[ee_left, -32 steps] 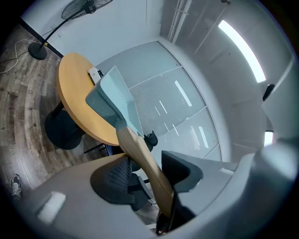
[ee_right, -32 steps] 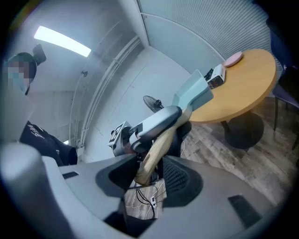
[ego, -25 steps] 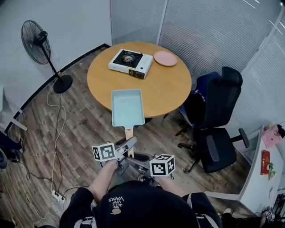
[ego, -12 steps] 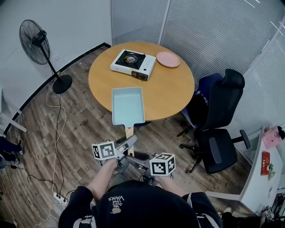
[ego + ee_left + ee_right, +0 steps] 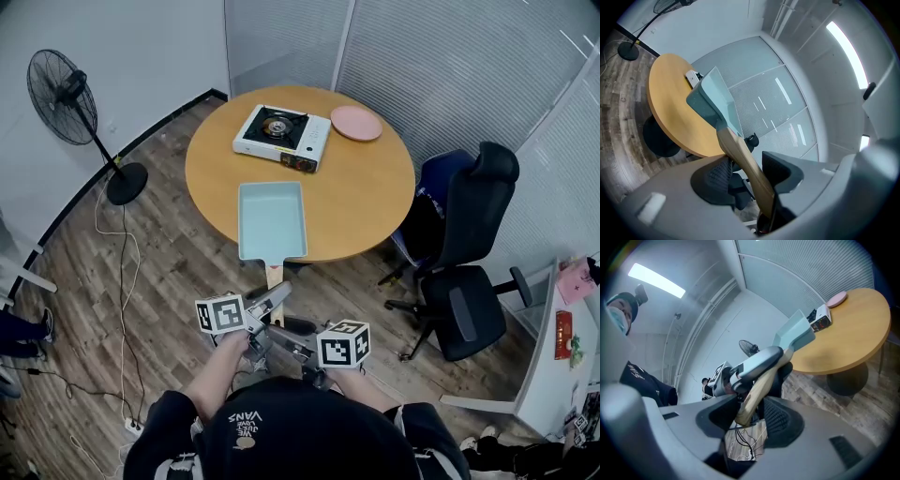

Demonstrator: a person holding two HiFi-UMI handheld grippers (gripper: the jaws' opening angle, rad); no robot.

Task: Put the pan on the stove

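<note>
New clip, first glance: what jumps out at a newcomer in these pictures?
A light-blue rectangular pan hangs at the near edge of the round wooden table, its wooden handle clamped by the left gripper and the right gripper. At the table's far side sits a white portable gas stove, burner bare, a pink plate beside it.

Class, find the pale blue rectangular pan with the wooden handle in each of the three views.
Head view: pale blue rectangular pan at centre, overlapping the table's near edge.
Left gripper view: left of centre, upper half, seen tilted.
Right gripper view: right of centre, upper half.
Shared landmark: round wooden table.
</note>
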